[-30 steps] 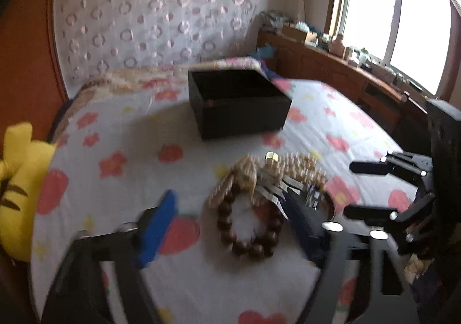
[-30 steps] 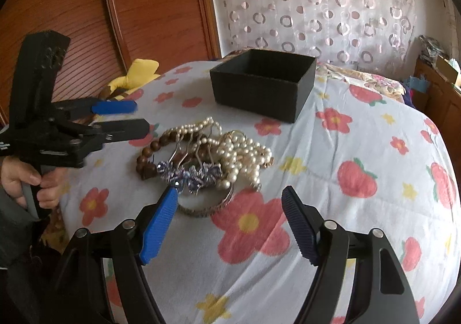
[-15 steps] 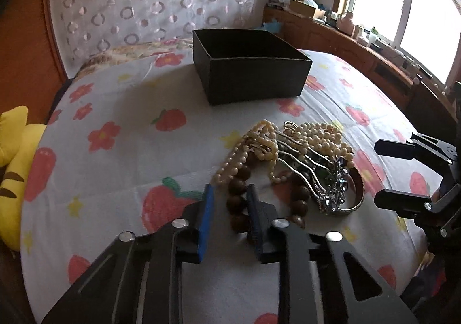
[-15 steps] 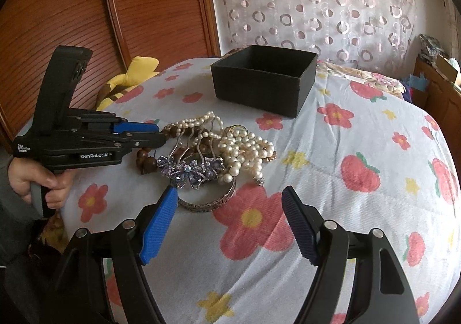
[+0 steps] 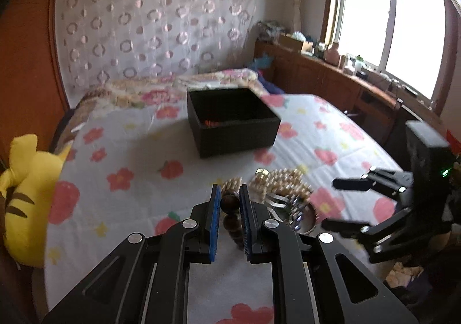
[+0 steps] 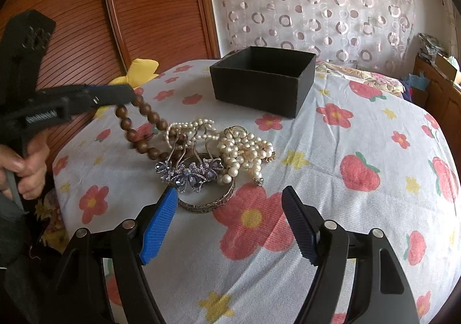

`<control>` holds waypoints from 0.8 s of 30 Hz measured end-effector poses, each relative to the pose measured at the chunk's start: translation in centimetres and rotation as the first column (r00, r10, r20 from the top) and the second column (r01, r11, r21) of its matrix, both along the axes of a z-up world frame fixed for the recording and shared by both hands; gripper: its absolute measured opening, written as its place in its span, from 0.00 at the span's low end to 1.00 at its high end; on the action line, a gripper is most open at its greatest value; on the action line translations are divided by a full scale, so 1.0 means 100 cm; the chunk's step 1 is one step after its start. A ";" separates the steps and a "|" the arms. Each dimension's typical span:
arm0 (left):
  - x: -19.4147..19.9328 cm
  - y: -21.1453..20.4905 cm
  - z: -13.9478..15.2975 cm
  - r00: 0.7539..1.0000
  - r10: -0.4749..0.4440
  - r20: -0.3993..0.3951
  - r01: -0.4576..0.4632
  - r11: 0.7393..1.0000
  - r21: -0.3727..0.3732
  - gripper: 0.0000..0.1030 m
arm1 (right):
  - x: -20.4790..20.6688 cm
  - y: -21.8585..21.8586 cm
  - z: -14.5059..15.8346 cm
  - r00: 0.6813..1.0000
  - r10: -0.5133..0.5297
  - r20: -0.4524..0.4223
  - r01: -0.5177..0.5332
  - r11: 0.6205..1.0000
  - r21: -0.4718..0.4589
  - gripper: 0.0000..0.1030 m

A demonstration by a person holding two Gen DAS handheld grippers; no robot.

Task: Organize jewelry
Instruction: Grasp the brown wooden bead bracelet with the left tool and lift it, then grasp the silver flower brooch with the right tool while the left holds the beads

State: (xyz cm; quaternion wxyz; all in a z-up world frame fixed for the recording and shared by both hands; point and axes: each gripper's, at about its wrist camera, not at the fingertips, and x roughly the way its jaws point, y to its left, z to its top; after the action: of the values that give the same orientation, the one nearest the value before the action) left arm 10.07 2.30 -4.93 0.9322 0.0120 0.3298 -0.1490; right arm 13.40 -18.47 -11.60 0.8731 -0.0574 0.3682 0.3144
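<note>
Brown wooden-bead bracelet [image 6: 144, 128] is hanging at frame left, clenched by left gripper [image 5: 230, 200] | black open box [image 6: 262, 79] is lying beyond, upper centre | right gripper [image 6: 230, 220] is idling, unclenched.

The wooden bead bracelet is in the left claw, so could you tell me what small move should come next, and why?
Probably lift it higher: the left claw grips the bracelet, but its lower beads still sit among the pearls and hair clip, short of the box.
</note>
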 end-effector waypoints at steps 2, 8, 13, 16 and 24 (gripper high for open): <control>-0.005 -0.001 0.011 1.000 -0.002 0.028 0.002 1.000 -0.011 0.12 | 0.000 0.000 0.001 1.000 -0.002 0.001 0.002 1.000 0.000 0.75; -0.015 0.000 0.040 0.995 0.002 0.098 -0.001 1.000 -0.016 0.12 | -0.001 -0.001 0.001 1.000 -0.004 0.002 0.004 1.000 0.003 0.75; -0.019 0.003 0.050 0.992 0.012 0.127 -0.011 1.000 -0.011 0.12 | -0.002 0.002 0.003 1.000 -0.007 0.010 0.007 1.000 -0.005 0.75; -0.023 0.006 0.051 0.991 0.018 0.133 -0.016 1.000 -0.016 0.12 | -0.004 0.006 0.004 1.000 0.014 -0.002 -0.014 1.000 0.008 0.72; -0.033 0.021 0.042 0.992 0.043 0.122 -0.037 0.998 -0.051 0.12 | -0.008 0.044 0.012 0.994 0.104 0.019 -0.104 0.995 -0.007 0.64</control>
State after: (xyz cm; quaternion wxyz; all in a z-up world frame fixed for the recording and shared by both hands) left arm 6.74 4.36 -0.76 0.9535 -0.0079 0.2682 -0.1370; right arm 12.65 -14.07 -10.41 0.8588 -0.0821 0.3574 0.3576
